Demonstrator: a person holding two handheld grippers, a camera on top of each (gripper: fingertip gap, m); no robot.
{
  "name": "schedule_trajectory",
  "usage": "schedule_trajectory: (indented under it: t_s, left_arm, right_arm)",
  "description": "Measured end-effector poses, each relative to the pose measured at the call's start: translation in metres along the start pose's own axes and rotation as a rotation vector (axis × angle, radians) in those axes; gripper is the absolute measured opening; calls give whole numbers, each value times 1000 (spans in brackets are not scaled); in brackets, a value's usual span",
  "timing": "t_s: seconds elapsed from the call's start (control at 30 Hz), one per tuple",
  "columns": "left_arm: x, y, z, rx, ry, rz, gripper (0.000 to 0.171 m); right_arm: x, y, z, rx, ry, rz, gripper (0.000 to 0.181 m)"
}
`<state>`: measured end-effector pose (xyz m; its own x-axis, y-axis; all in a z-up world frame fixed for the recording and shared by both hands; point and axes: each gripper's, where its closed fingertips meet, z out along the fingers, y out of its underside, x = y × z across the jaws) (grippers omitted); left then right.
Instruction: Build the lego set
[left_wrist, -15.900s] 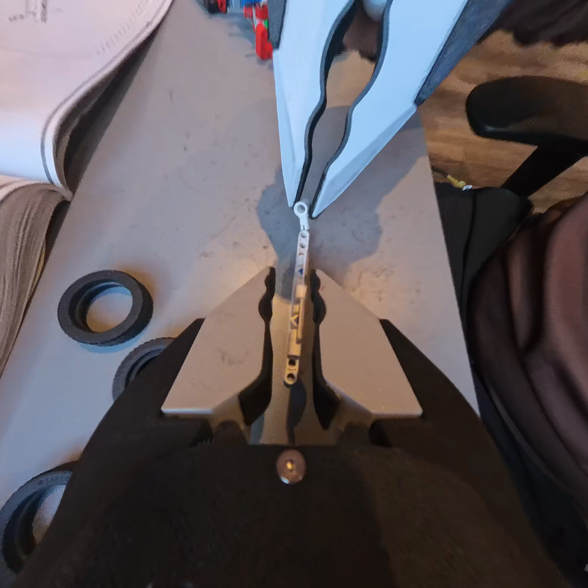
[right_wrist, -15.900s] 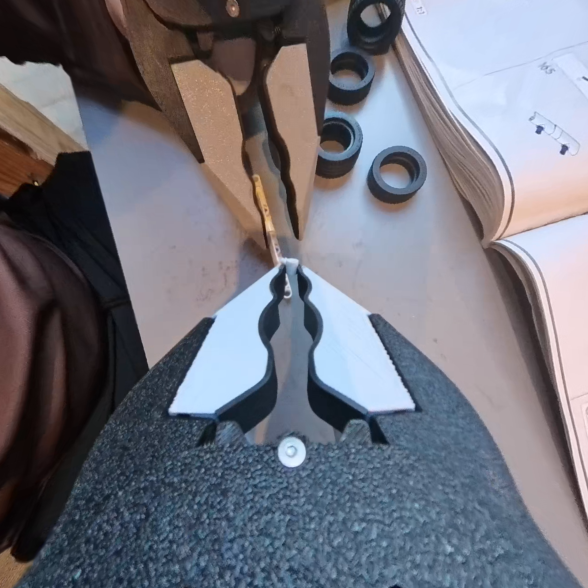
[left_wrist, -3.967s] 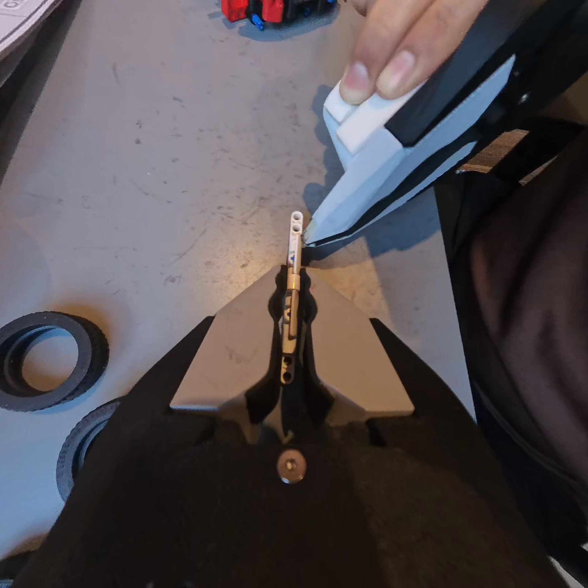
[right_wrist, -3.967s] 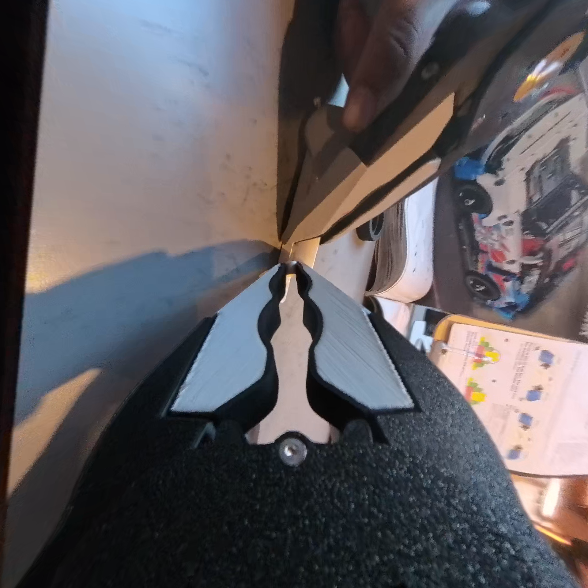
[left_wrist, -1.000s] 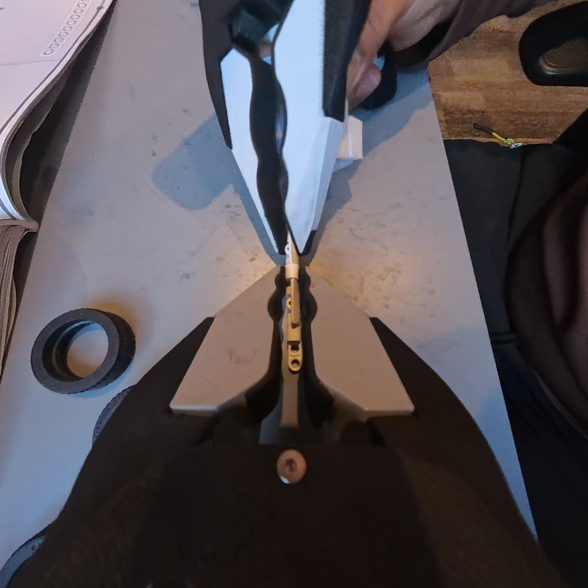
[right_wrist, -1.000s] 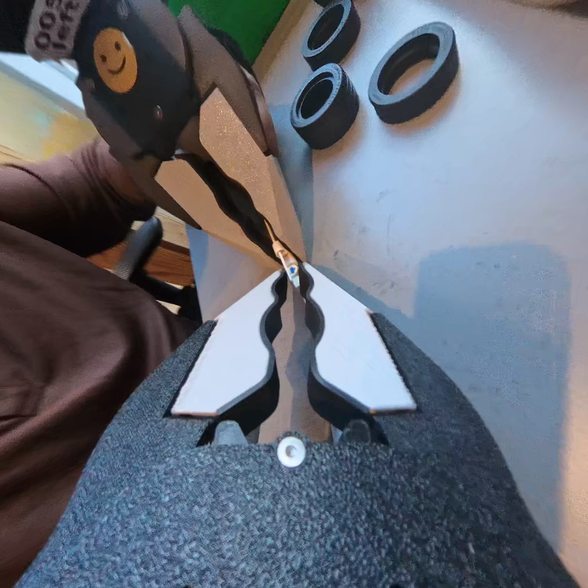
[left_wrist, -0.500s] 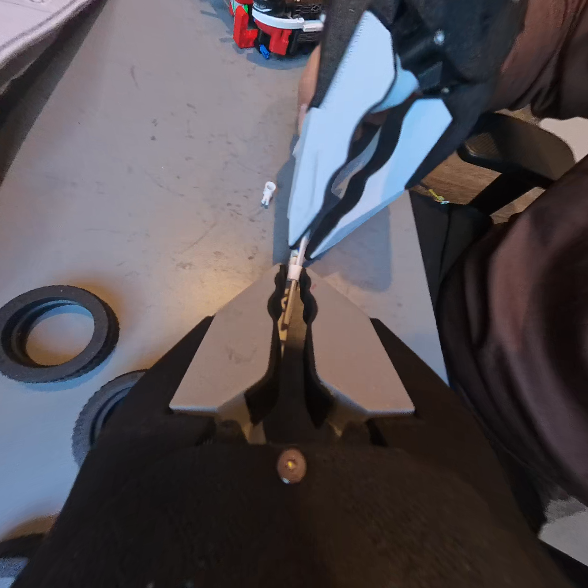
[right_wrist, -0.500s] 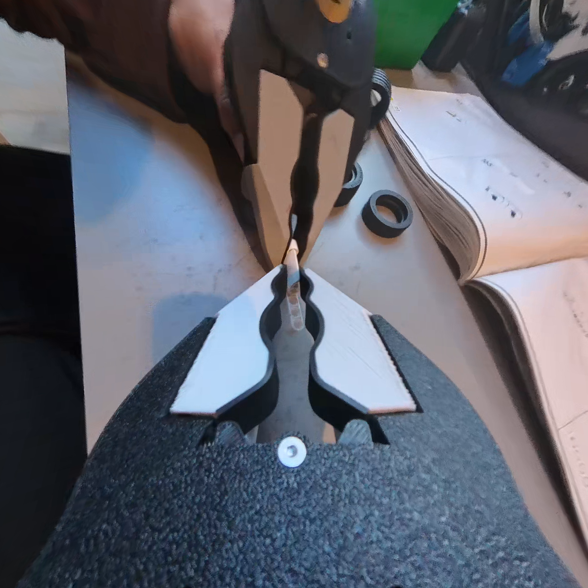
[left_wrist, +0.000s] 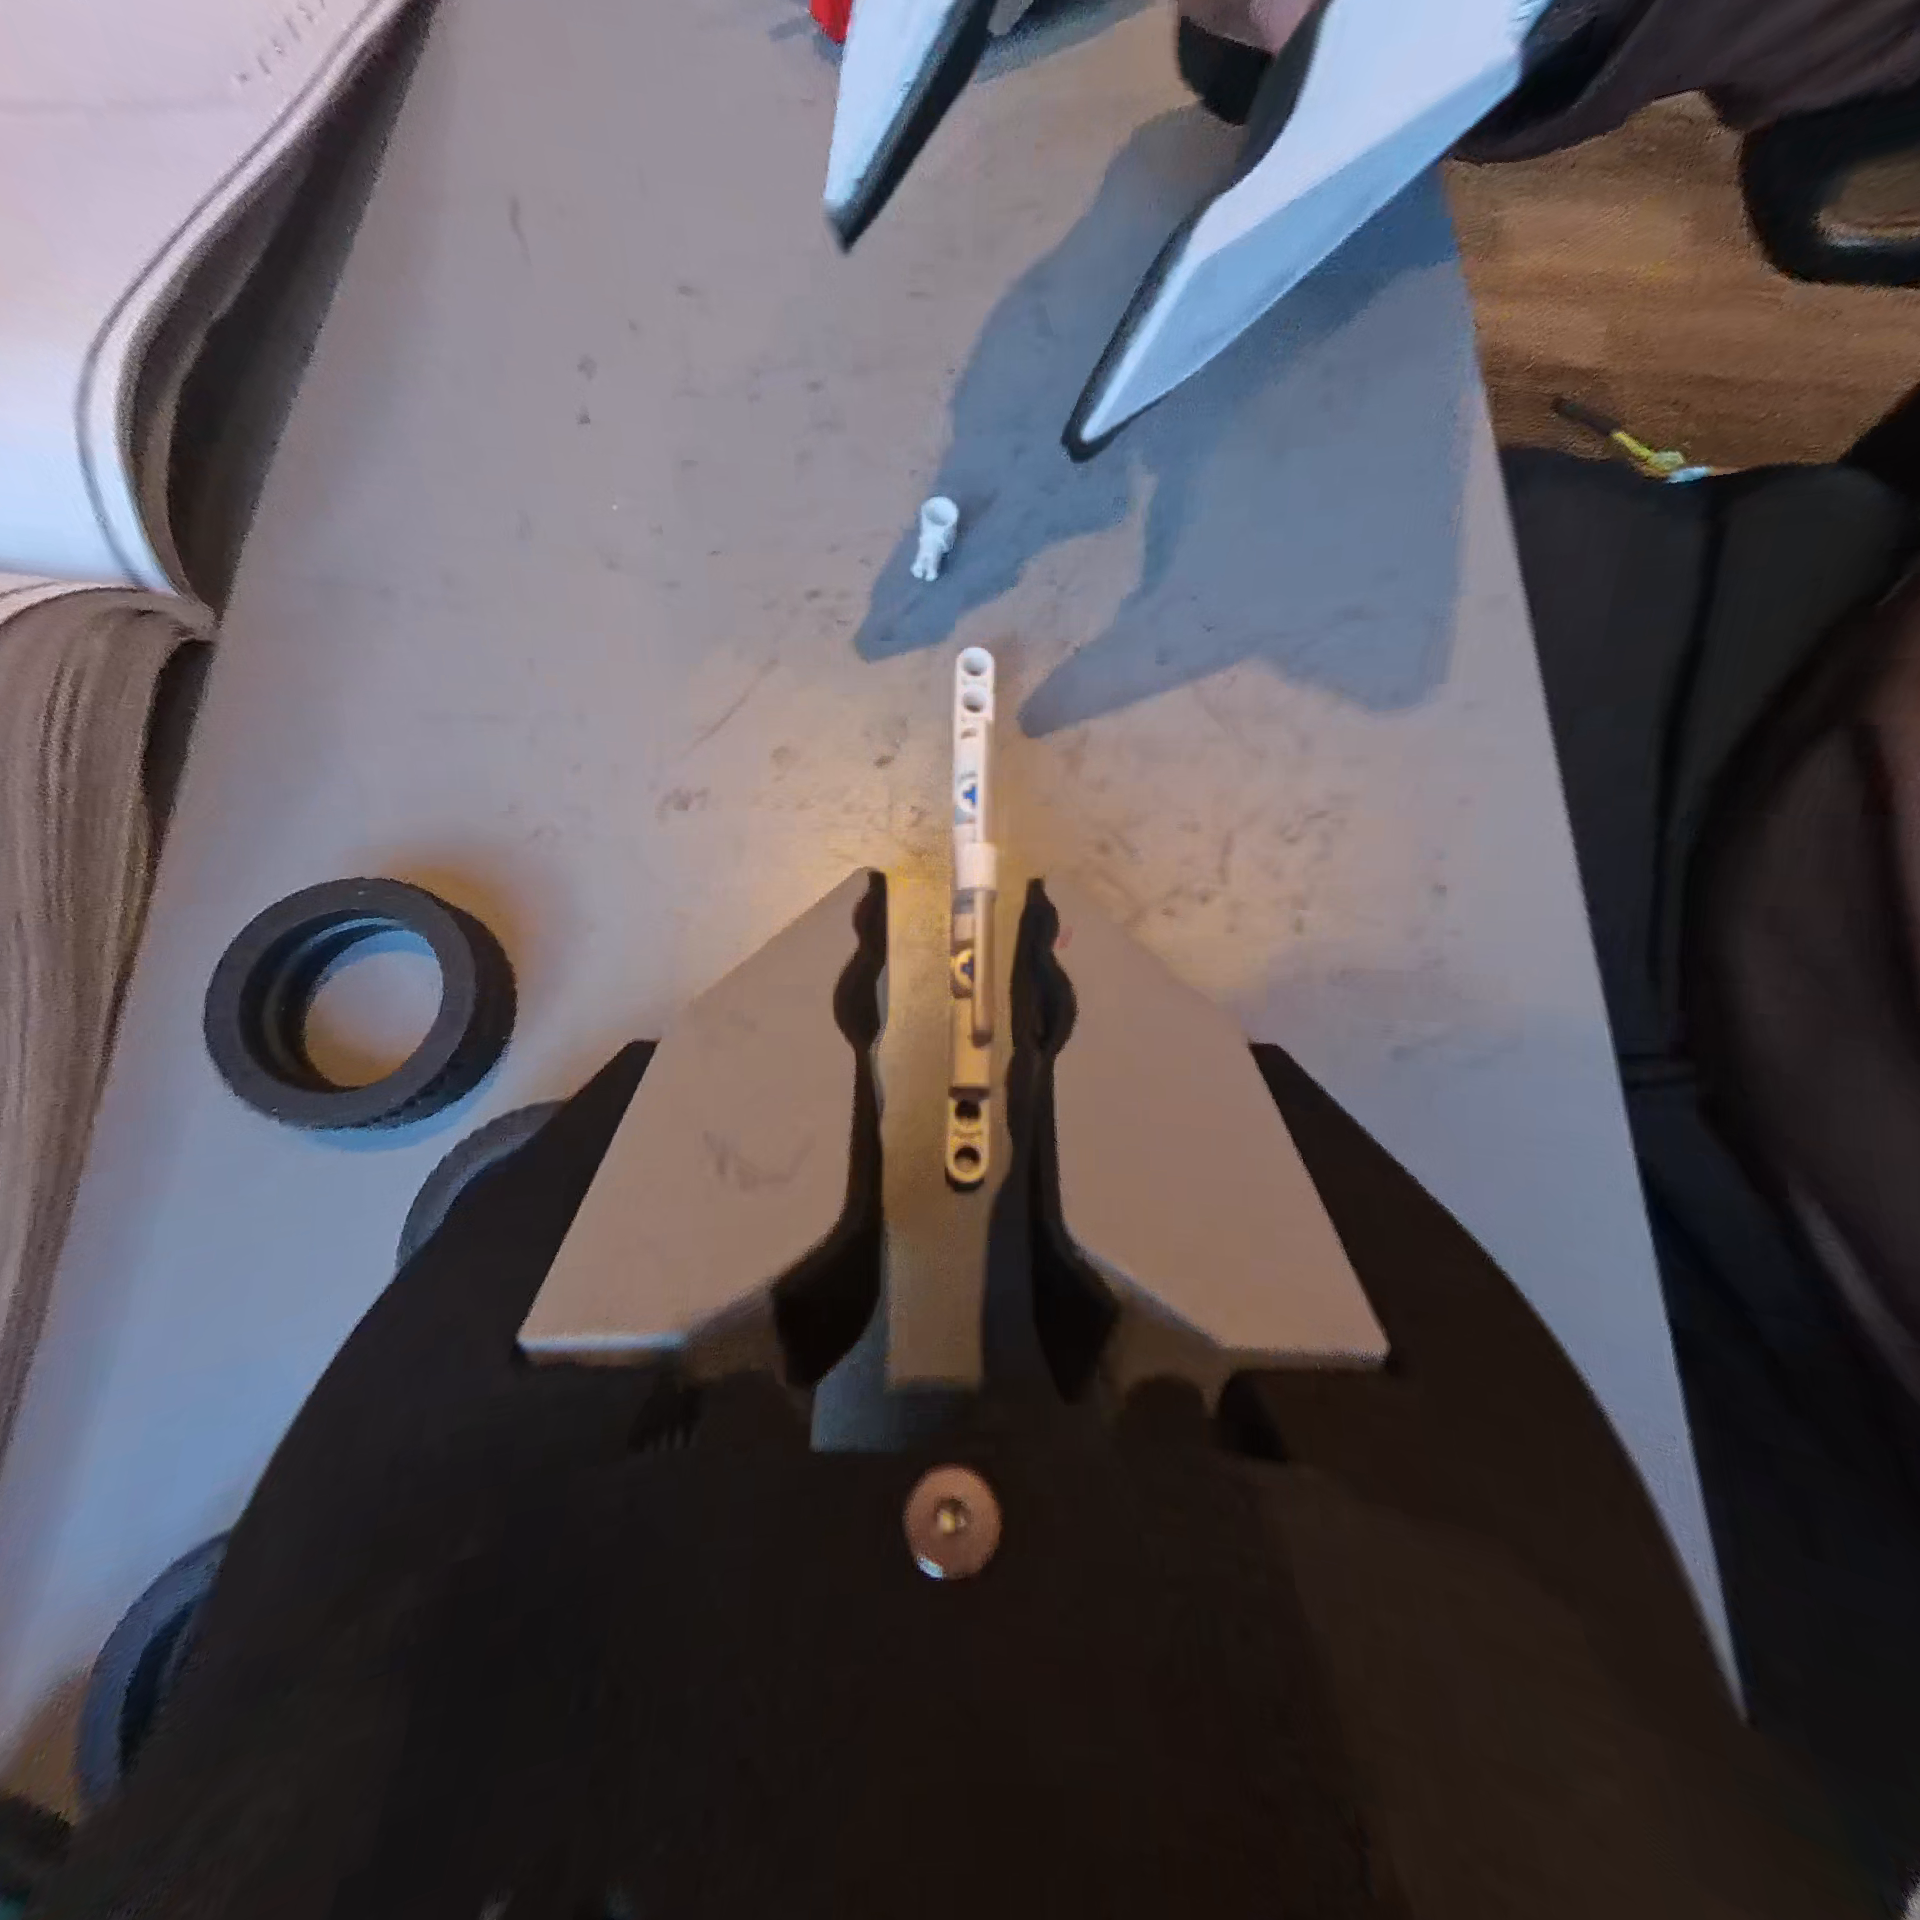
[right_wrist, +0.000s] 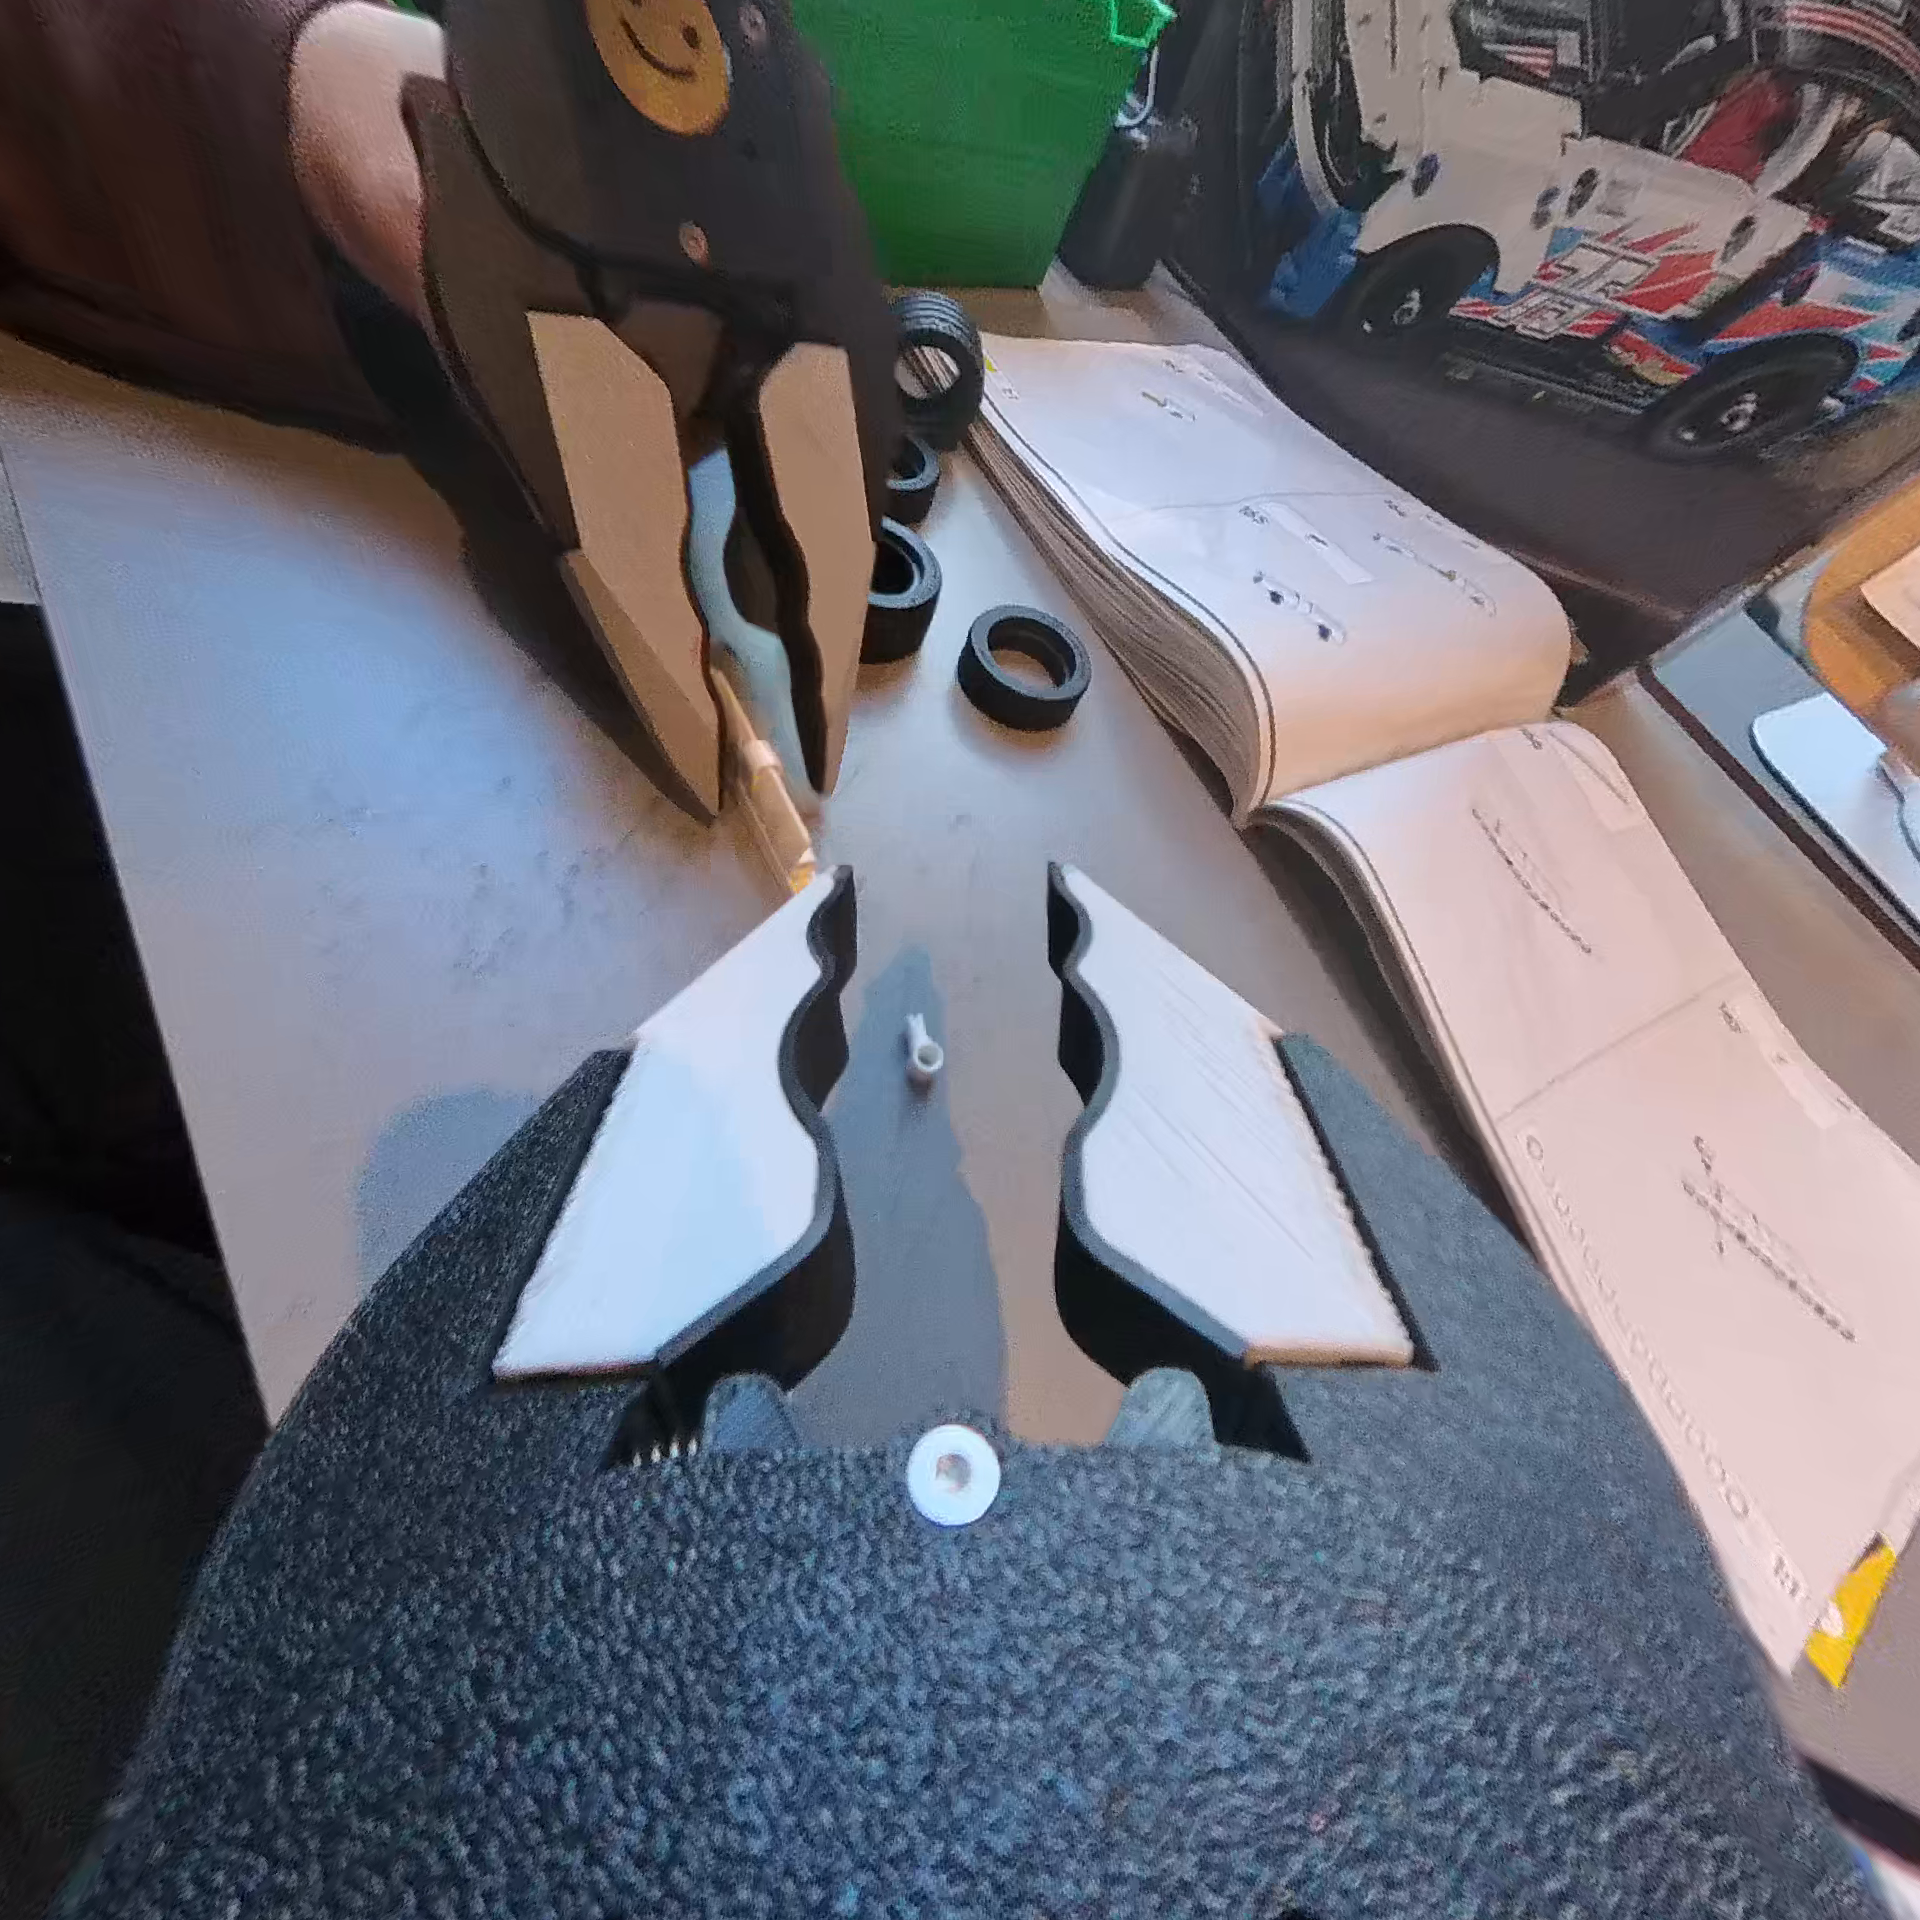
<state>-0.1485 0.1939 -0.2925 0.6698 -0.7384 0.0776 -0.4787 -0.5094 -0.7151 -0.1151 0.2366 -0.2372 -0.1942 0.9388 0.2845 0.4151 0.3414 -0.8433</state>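
Note:
A thin grey and white beam assembly lies lengthwise between the fingers of my left gripper, close to the right finger. The left jaws stand apart and do not clamp it. My right gripper is wide open and empty, a little back from the beam's far end. A small white connector piece lies on the grey table between the right fingers. It also shows in the left wrist view, beyond the beam's tip and below the right gripper.
A black tyre lies left of my left gripper, with more tyres by the open instruction booklet. A box with a car picture and a green bin stand behind. The table edge runs along the right. Across from one pair of fingers to the other is roughly 8 cm. The small white connector piece sits 5 cm or so from the ends of my right fingers. It is also in sight in the left wrist view.
Both grippers have opened. The right one let go of the beam's end and drew back. The left jaws have spread, and the beam now sits loose between them.

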Motion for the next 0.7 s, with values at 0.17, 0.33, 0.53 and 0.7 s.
schedule_trajectory:
  t_s: [0.17, 0.33, 0.53, 0.7]
  left_arm:
    - [0, 5, -34, 37, -162, -63, 36]
    - [60, -12, -84, 197, -283, -131, 43]
    - [86, -5, -81, 244, -396, -235, 62]
    - [66, -1, -69, 194, -523, -258, 60]
  right_arm:
    - [-1, 4, -19, 47, 69, 88, 47]
    - [3, 9, -35, 115, 139, 197, 82]
    - [2, 33, -35, -7, 148, 144, 92]
    - [1, 45, -22, -99, 92, 100, 57]
